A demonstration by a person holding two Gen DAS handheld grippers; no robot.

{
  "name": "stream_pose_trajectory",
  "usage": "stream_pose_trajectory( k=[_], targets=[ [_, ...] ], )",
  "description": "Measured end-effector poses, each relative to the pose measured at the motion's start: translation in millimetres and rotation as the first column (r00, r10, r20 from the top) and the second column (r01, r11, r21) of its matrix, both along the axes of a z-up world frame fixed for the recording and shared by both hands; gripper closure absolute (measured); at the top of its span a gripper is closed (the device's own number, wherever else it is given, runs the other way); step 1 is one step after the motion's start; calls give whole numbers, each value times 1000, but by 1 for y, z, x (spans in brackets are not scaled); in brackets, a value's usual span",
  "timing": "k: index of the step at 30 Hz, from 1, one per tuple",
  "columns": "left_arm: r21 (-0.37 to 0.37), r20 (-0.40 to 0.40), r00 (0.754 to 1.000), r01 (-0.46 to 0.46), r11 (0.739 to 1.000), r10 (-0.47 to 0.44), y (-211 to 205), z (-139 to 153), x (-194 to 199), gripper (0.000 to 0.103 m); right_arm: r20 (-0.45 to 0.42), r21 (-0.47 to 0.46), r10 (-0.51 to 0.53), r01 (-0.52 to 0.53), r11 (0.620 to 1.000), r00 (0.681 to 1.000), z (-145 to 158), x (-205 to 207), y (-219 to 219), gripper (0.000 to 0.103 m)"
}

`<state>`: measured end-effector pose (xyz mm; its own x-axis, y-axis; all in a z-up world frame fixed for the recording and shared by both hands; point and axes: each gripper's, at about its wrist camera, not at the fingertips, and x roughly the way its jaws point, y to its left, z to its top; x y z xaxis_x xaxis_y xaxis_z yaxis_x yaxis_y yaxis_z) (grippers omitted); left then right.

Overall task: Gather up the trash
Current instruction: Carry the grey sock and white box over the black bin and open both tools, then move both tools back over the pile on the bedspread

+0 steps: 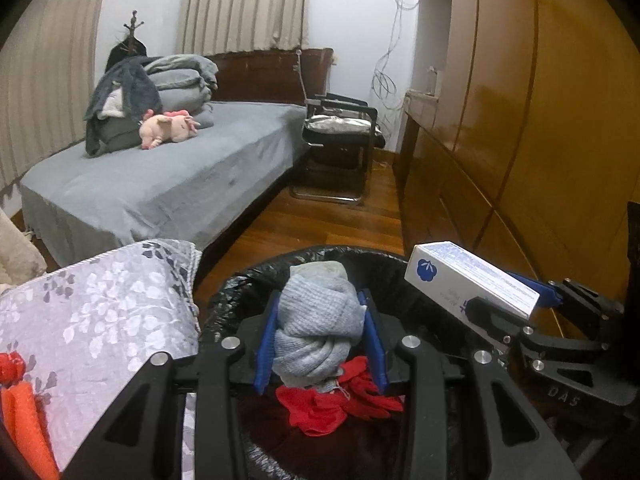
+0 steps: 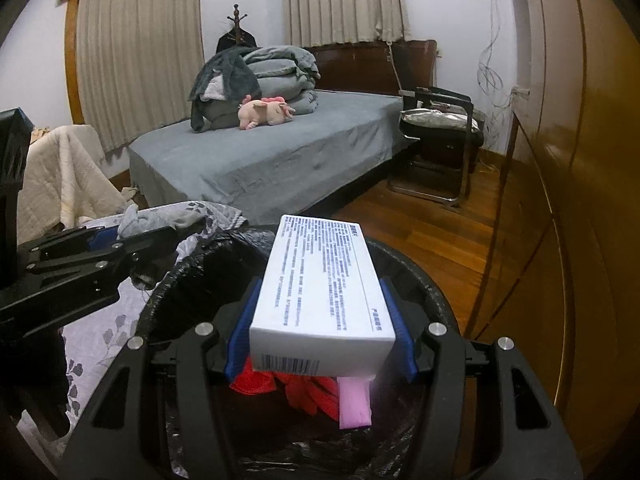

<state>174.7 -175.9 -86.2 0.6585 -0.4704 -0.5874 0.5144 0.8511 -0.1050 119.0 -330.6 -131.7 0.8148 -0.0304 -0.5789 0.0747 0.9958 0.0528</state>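
My left gripper (image 1: pixel 320 344) is shut on a rolled grey sock (image 1: pixel 318 320) and holds it over the trash bin (image 1: pixel 236 292), which is lined with a black bag. My right gripper (image 2: pixel 320 336) is shut on a white carton with printed text (image 2: pixel 320 292), also held over the bin (image 2: pixel 436 280). The carton and right gripper show at the right of the left wrist view (image 1: pixel 472 280). Red cloth (image 1: pixel 340 400) lies inside the bin; the right wrist view also shows a pink item (image 2: pixel 354 404) there. The left gripper with the sock shows at the left of the right wrist view (image 2: pixel 132 226).
A grey floral cloth (image 1: pixel 100 312) covers a surface left of the bin, with an orange item (image 1: pixel 24 420) on it. Beyond are a bed (image 1: pixel 160 176) with folded blankets and a pink plush toy (image 1: pixel 168 128), a chair (image 1: pixel 340 128), and wooden wardrobes (image 1: pixel 520 120) along the right.
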Motion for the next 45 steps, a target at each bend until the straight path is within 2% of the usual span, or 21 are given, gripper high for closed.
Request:
stream_pose_trajectory(
  k=[1, 2, 6, 8, 10, 13, 17, 23, 29, 38, 45],
  targets=[
    [-2, -5, 1000, 1, 1000, -1, -1, -1, 0, 58, -5, 2, -5, 5, 1000, 1000, -1, 0, -3, 43],
    [-8, -11, 1000, 4, 1000, -4, -1, -2, 1, 49, -8, 4, -13, 13, 1000, 1000, -2, 0, -6, 39],
    [-21, -14, 1000, 5, 1000, -5, 2, 0, 2, 40, -3, 3, -39, 39, 999, 999, -4, -4, -11, 30],
    [-20, -12, 1000, -2, 1000, 2, 5, 2, 1, 33, 3, 11, -51, 51, 999, 999, -1, -4, -13, 17],
    [-24, -3, 1000, -25, 999, 25, 12, 6, -1, 25, 9, 19, -60, 60, 998, 998, 1, -6, -13, 10],
    [-30, 9, 998, -65, 997, 66, 26, 12, -5, 13, 11, 40, -60, 59, 997, 998, 5, -7, -12, 7],
    [-43, 22, 993, -116, 992, 117, 50, 21, -10, 6, 21, 59, -44, 43, 997, 999, 14, -6, -1, 7],
    [-46, 34, 977, -209, 977, 210, 99, 30, -21, 6, 36, 45, 20, -22, 999, 999, 25, 0, 29, 6],
    [-30, 46, 949, -310, 950, 311, 152, 27, -36, 6, 40, 30, 103, -104, 994, 994, 30, 9, 73, 6],
    [-11, 62, 893, -445, 895, 445, 226, 20, -53, 6, 30, 4, 238, -238, 971, 971, 30, 25, 149, 6],
    [20, 71, 839, -541, 841, 539, 283, 10, -65, 6, 15, -16, 332, -332, 943, 943, 24, 40, 211, 6]
  ],
)
